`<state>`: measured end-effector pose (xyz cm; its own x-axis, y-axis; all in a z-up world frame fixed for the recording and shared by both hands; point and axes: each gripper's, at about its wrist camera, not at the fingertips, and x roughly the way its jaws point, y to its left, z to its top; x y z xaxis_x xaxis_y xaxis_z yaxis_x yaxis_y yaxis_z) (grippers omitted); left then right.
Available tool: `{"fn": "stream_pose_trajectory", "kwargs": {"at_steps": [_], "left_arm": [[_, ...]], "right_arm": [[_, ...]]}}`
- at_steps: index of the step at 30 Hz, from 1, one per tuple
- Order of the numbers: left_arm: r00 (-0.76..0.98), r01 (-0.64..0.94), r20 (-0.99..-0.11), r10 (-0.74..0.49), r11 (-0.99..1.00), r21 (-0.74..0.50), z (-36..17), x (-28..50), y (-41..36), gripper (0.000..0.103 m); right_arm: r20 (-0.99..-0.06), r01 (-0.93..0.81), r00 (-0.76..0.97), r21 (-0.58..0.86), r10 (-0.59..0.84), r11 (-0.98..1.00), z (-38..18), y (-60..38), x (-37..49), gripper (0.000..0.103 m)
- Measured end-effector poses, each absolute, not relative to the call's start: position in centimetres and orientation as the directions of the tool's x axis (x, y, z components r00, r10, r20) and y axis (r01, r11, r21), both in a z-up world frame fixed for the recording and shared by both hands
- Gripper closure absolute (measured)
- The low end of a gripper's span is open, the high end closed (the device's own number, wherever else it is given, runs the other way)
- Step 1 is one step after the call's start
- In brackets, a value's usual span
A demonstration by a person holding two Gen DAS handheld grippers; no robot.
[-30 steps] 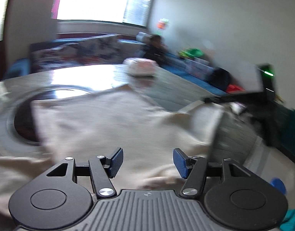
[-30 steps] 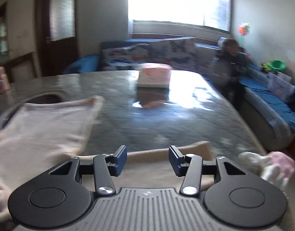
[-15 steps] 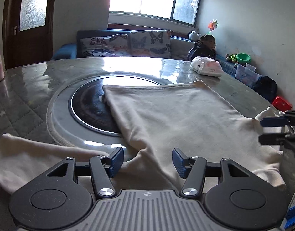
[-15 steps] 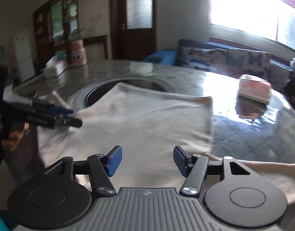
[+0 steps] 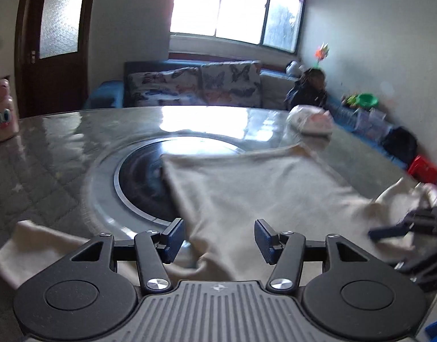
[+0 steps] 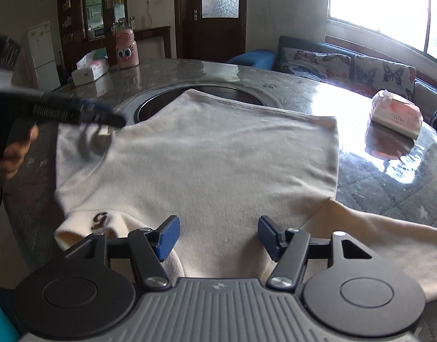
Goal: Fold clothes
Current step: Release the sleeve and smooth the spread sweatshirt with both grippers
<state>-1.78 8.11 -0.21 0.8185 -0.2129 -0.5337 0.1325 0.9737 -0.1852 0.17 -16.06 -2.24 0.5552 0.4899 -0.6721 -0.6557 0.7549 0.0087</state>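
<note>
Setting: a home living/dining room. Evidence: sofa [image 5: 207,88] with butterfly-print cushions under a wide window [image 5: 235,11]; wooden door [image 6: 215,14] with frosted pane; white fridge [image 6: 43,54] and glass-fronted cabinet [image 6: 104,5]; round stone worktop [image 6: 275,79] carrying a tissue box [image 6: 88,71] and pink cartoon bottle [image 6: 126,50].

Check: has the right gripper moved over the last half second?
Yes. The right gripper swung left: the tissue pack slid toward the right edge of its view.
</note>
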Motion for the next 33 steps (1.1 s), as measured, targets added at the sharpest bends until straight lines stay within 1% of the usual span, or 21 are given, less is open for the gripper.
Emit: {"fn": "stream_pose_trajectory", "kwargs": {"at_steps": [2, 4, 6, 7, 8, 9, 11, 12, 15, 19, 22, 24, 28, 33], "left_arm": [[0.799, 0.172, -0.536, -0.272, 0.958, -0.230, -0.6, -1.0, 7.7, 0.045], [0.780, 0.152, -0.574, -0.248, 0.966, -0.211, -1.6, -0.1, 7.3, 0.046], [0.755, 0.117, -0.612, -0.234, 0.967, -0.226, -2.6, 0.6, 7.8, 0.046], [0.757, 0.117, -0.608, -0.239, 0.965, -0.234, -2.9, 0.5, 8.1, 0.046], [0.760, 0.113, -0.606, -0.235, 0.966, -0.233, -2.8, 0.3, 8.3, 0.046], [0.765, 0.109, -0.601, -0.231, 0.966, -0.233, -2.6, 0.0, 8.5, 0.046], [0.785, 0.100, -0.579, -0.220, 0.967, -0.233, -2.0, -1.0, 9.1, 0.042], [0.797, 0.085, -0.570, -0.201, 0.971, -0.224, -1.7, -1.5, 9.4, 0.040], [0.827, 0.000, -0.552, -0.110, 0.981, -0.196, -0.9, -3.1, 11.1, 0.040], [0.823, -0.218, -0.556, 0.115, 0.968, -0.122, -0.8, -4.9, 14.4, 0.040], [0.778, -0.390, -0.557, 0.290, 0.918, -0.066, -1.1, -6.1, 17.1, 0.040], [0.736, -0.473, -0.565, 0.373, 0.881, -0.034, -1.3, -6.3, 18.5, 0.040], [0.681, -0.554, -0.609, 0.406, 0.830, -0.066, -2.3, -6.1, 20.8, 0.040], [0.677, -0.561, -0.607, 0.415, 0.826, -0.060, -2.8, -5.3, 21.3, 0.044]], "right_arm": [[-0.672, -0.655, 0.555, 0.012, 0.491, 0.756, -2.2, -16.1, 0.2, 0.038], [-0.672, -0.655, 0.554, 0.012, 0.491, 0.755, -2.2, -16.1, 0.2, 0.037], [-0.673, -0.657, 0.553, 0.009, 0.491, 0.753, -2.2, -16.1, 0.2, 0.037], [-0.673, -0.658, 0.554, 0.007, 0.490, 0.753, -2.1, -16.1, 0.2, 0.033], [-0.673, -0.658, 0.555, 0.005, 0.489, 0.753, -2.1, -16.1, 0.2, 0.032], [-0.674, -0.657, 0.556, 0.002, 0.486, 0.754, -2.1, -16.1, 0.3, 0.031], [-0.674, -0.657, 0.556, 0.001, 0.486, 0.754, -2.1, -16.1, 0.3, 0.030], [-0.673, -0.657, 0.558, 0.000, 0.485, 0.754, -2.1, -16.1, 0.3, 0.029], [-0.669, -0.661, 0.558, -0.001, 0.491, 0.750, -1.9, -16.0, 0.2, 0.027], [-0.662, -0.673, 0.555, -0.002, 0.504, 0.739, -1.5, -15.6, -0.2, 0.025], [-0.661, -0.681, 0.552, -0.006, 0.509, 0.732, -1.5, -15.3, -0.2, 0.022], [-0.660, -0.685, 0.550, -0.007, 0.512, 0.728, -1.5, -15.1, -0.2, 0.022], [-0.654, -0.691, 0.554, -0.017, 0.515, 0.723, -1.2, -14.7, -0.4, 0.023], [-0.645, -0.695, 0.562, -0.029, 0.518, 0.718, -0.8, -14.4, -0.7, 0.023]]}}
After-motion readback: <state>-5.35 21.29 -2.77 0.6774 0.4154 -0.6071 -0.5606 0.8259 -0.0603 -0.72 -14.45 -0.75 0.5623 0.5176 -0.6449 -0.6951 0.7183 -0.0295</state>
